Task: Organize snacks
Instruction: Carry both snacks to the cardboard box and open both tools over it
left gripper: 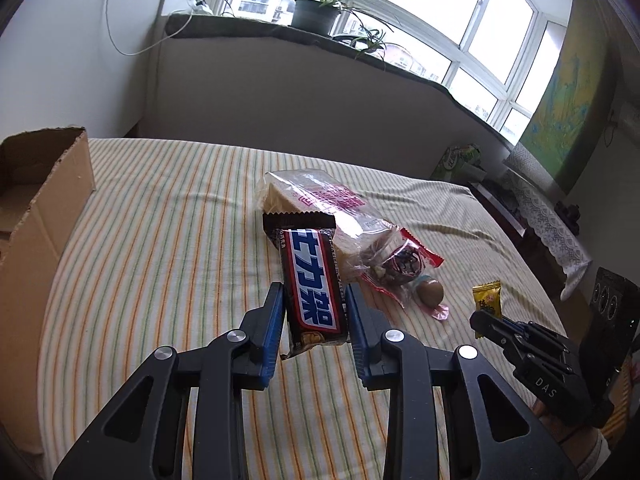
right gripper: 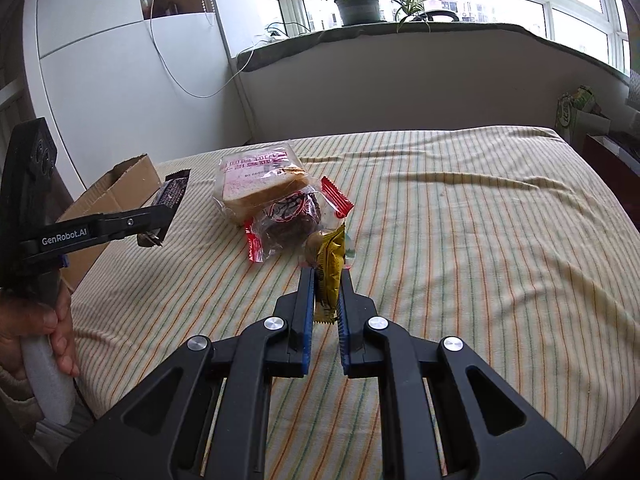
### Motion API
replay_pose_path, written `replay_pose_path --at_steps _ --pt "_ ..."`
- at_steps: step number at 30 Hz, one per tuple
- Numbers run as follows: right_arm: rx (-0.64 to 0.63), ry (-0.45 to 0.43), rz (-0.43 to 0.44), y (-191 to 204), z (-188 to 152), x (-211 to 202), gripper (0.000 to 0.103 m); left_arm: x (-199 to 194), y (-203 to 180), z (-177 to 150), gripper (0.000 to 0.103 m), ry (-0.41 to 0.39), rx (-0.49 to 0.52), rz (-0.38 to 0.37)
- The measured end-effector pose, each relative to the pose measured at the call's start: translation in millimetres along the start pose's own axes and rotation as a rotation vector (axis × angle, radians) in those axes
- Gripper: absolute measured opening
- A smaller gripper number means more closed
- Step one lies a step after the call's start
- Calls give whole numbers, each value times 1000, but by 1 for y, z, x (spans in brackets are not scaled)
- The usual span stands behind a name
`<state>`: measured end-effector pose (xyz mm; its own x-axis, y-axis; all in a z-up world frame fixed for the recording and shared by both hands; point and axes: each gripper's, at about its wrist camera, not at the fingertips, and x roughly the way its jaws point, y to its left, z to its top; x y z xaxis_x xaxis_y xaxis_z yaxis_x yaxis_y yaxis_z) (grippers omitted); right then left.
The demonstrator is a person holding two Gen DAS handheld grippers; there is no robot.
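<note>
My left gripper point(left gripper: 316, 304) pinches the brown chocolate bar point(left gripper: 311, 284), my right gripper point(right gripper: 326, 292) the small yellow candy packet point(right gripper: 330, 268); I'd carry both level toward the open cardboard box point(left gripper: 36, 216).

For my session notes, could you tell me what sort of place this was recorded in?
Most likely a home bedroom: snacks lie on a bed with a striped sheet, potted plants stand on the windowsill, and a cardboard box sits beside.
</note>
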<state>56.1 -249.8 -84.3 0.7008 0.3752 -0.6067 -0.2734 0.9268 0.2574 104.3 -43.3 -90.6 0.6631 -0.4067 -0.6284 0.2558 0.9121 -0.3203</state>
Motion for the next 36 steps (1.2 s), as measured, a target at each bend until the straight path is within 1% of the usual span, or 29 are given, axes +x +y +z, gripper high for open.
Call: replay_pose_path --at_steps 4,11,16,22,26,32,36 --pt "25 -26 2 2 2 -13 11 -19 -14 0 29 -36 36 3" --pt "-31 -163 -11 30 28 -68 11 -82 -31 9 29 -173 105 9" --pt "-54 -209 -18 48 32 -94 11 -111 -32 6 29 -230 123 15" --pt "-90 -223 -11 72 34 -106 11 -130 -20 2 29 -257 119 23" --pt "-116 -225 -3 87 36 -105 11 -136 -15 2 29 -267 116 30" --pt "-143 -195 12 105 36 -94 11 -142 -2 -1 29 -282 92 40" --pt "-174 -165 34 123 37 -80 11 -144 19 -6 29 -285 56 54"
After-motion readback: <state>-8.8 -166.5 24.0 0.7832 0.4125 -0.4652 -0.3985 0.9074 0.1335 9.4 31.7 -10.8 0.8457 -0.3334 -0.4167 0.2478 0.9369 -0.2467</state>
